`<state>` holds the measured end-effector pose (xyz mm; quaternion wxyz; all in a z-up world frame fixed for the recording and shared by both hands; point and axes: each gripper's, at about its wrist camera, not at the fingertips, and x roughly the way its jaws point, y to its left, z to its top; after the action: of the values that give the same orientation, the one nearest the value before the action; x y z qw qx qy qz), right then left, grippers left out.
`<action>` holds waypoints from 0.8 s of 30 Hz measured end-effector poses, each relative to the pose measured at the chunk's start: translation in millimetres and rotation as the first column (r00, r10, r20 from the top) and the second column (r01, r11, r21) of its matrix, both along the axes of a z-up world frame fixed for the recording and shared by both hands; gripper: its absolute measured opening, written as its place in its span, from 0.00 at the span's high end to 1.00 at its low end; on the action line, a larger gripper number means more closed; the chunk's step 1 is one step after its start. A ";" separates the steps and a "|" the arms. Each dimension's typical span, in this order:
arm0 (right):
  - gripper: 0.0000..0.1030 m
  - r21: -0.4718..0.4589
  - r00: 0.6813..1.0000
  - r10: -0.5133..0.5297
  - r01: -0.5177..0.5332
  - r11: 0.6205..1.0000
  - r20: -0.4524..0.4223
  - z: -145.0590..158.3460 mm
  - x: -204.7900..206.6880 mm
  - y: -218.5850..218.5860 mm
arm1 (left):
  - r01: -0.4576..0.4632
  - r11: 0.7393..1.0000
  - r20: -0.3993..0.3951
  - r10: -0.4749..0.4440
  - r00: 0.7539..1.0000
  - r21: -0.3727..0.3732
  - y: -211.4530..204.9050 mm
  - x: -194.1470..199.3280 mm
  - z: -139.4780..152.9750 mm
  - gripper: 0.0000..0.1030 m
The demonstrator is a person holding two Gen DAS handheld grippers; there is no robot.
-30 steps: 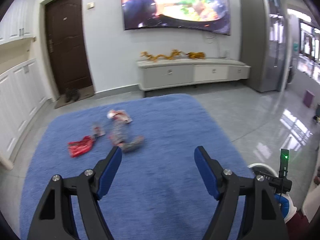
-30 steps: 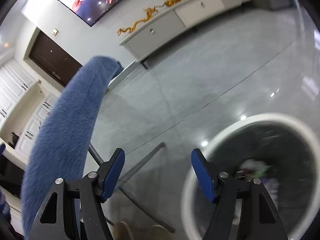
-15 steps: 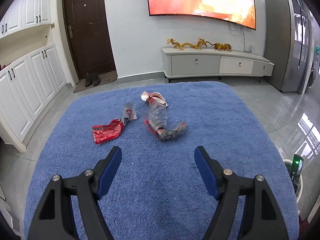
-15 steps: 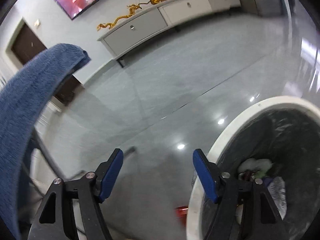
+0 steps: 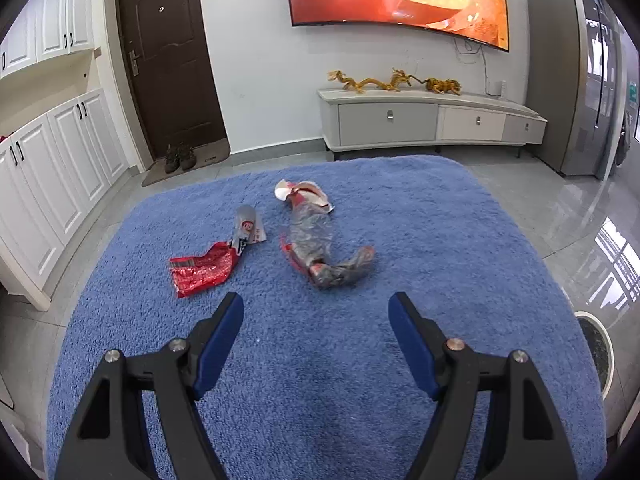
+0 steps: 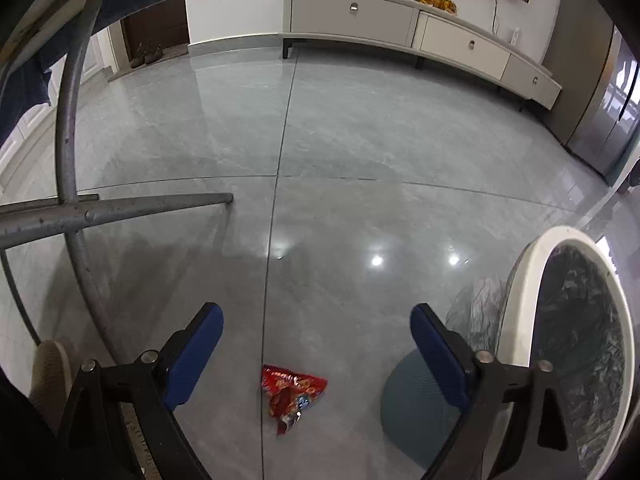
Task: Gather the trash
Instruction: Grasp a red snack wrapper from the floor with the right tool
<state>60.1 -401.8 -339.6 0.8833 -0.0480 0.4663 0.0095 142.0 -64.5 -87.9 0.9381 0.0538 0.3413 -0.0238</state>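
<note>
Your blue-covered table (image 5: 400, 360) fills the left view, which has steadied since a second ago; the crumpled clear plastic wrapper (image 5: 320, 248), the red foil wrapper (image 5: 202, 272) and the silver sachet (image 5: 248, 230) lie well ahead of your left hand-held gripper (image 5: 316, 332), whose jaws stand wide and empty. The white-rimmed trash bin (image 6: 520, 304) sat under your right hand-held gripper (image 6: 316, 344) a second ago; now it sits to the right, and that gripper's jaws have just been opening with nothing between them. A red snack packet (image 6: 292, 394) lies on the floor beside the bin, so it probably missed. The table's metal leg (image 6: 72, 128) stands left of it.
</note>
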 end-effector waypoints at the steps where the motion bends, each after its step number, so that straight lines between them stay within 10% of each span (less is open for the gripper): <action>1: 0.16 -0.009 1.000 0.000 0.000 1.000 0.016 3.2 -1.1 0.1 | -0.006 1.000 -0.007 0.006 1.000 -0.002 1.7 1.7 -1.9 0.28; 13: 0.23 0.115 0.982 0.036 -0.015 0.993 -0.187 -75.6 3.5 15.3 | -0.025 1.000 -0.029 0.025 0.999 0.015 12.0 10.8 -10.6 0.28; 24: 0.47 0.199 0.865 -0.101 0.224 0.954 -0.491 -204.7 13.3 -3.3 | -0.071 0.996 -0.092 0.075 0.993 0.053 28.5 10.8 -22.5 0.28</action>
<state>73.4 -405.0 -544.3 0.7384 0.1070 0.6658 0.0045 152.8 -36.0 -110.4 0.9198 0.0633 0.3870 0.0165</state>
